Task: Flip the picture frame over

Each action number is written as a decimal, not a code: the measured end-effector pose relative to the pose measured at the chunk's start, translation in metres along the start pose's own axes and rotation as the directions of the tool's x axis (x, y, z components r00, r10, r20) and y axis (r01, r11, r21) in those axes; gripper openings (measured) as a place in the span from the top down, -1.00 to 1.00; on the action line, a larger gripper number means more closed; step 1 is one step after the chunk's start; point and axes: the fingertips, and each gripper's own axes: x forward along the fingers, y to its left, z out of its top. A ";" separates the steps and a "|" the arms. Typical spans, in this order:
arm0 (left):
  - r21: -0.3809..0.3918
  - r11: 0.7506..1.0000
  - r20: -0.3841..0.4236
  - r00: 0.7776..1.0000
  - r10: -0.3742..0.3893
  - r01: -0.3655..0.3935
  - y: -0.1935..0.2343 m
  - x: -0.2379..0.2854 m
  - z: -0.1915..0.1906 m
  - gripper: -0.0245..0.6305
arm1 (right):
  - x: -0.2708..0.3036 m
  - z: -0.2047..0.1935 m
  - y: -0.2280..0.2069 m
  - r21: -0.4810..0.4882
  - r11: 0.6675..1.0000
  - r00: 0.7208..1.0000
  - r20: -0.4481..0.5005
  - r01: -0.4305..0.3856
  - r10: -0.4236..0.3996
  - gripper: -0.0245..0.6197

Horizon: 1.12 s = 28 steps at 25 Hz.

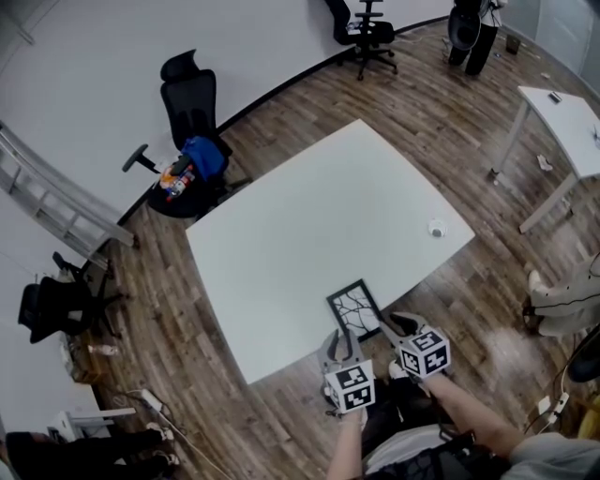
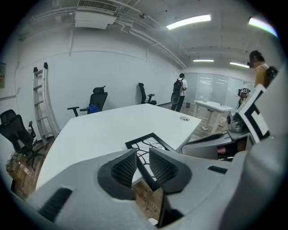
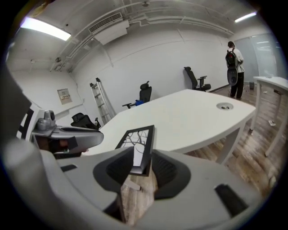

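Note:
A black picture frame (image 1: 354,307) with a branch drawing facing up lies flat on the white table (image 1: 309,216), at its near edge. My left gripper (image 1: 343,345) stands at the frame's near left corner. In the left gripper view the frame's (image 2: 148,141) edge runs between the jaws of that gripper (image 2: 138,164), with a gap to the pads. My right gripper (image 1: 392,330) is at the near right corner. In the right gripper view the frame's (image 3: 135,143) corner sits between its (image 3: 141,164) open jaws without being pressed.
A round cable grommet (image 1: 437,228) sits near the table's right edge. A black office chair (image 1: 192,103) and a ladder (image 1: 56,202) stand beyond the far left side. A second white table (image 1: 572,122) is at the far right, and a person (image 1: 473,28) stands in the distance.

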 end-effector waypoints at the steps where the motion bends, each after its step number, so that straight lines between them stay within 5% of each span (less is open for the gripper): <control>1: 0.002 1.000 -0.010 1.000 -0.005 0.005 -0.002 0.002 -0.001 0.70 | 0.002 -0.003 -0.001 0.020 1.000 1.000 -0.013 -0.015 0.015 0.53; 6: 0.015 1.000 -0.065 0.998 -0.020 0.021 -0.004 0.015 -0.011 0.70 | 0.014 -0.018 -0.004 0.136 0.987 0.993 -0.068 -0.091 0.101 0.45; 15: 0.007 0.999 -0.135 0.990 -0.047 0.048 -0.005 0.038 -0.022 0.70 | 0.028 -0.025 -0.008 0.206 0.968 0.981 -0.100 -0.146 0.169 0.44; 28: -0.027 0.998 -0.185 0.981 -0.065 0.061 -0.001 0.057 -0.031 0.71 | 0.028 -0.020 0.004 0.368 0.884 0.938 -0.076 -0.288 0.338 0.54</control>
